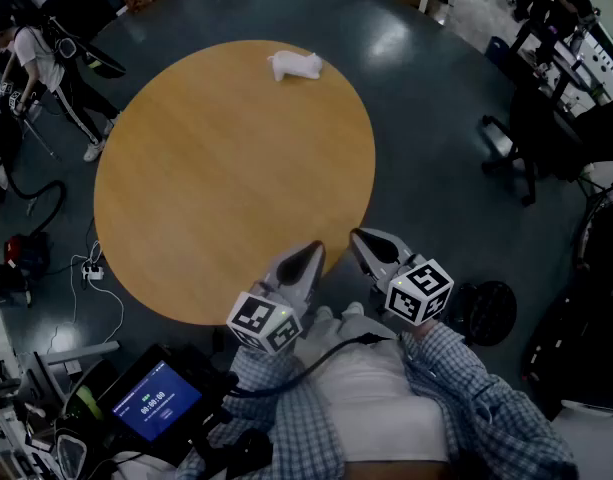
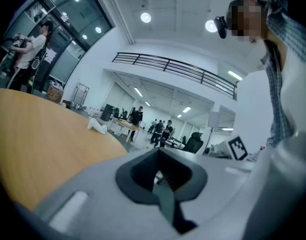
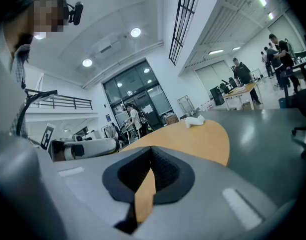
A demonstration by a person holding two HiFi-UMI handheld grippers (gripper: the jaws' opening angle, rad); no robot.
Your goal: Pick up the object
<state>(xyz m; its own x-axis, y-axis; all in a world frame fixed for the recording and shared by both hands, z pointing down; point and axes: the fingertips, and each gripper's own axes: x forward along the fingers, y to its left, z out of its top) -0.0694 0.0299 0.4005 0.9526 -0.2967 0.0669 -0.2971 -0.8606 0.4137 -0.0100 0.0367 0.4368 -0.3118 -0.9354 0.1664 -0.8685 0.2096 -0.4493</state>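
Note:
The object is a small white lumpy thing (image 1: 296, 65) lying at the far edge of the round wooden table (image 1: 226, 188). It shows small and distant in the left gripper view (image 2: 98, 125) and in the right gripper view (image 3: 194, 121). Both grippers hover side by side at the table's near edge, close to my body, a whole table's width from the object. The left gripper (image 1: 314, 251) (image 2: 159, 156) is shut with nothing in it. The right gripper (image 1: 358, 238) (image 3: 152, 158) is shut and empty too.
A tablet with a blue screen (image 1: 154, 401) sits low at the left beside me. A black office chair (image 1: 526, 148) and a round black base (image 1: 491, 311) stand on the dark floor to the right. A person (image 1: 46, 68) stands beyond the table's left, with cables (image 1: 91, 268) on the floor.

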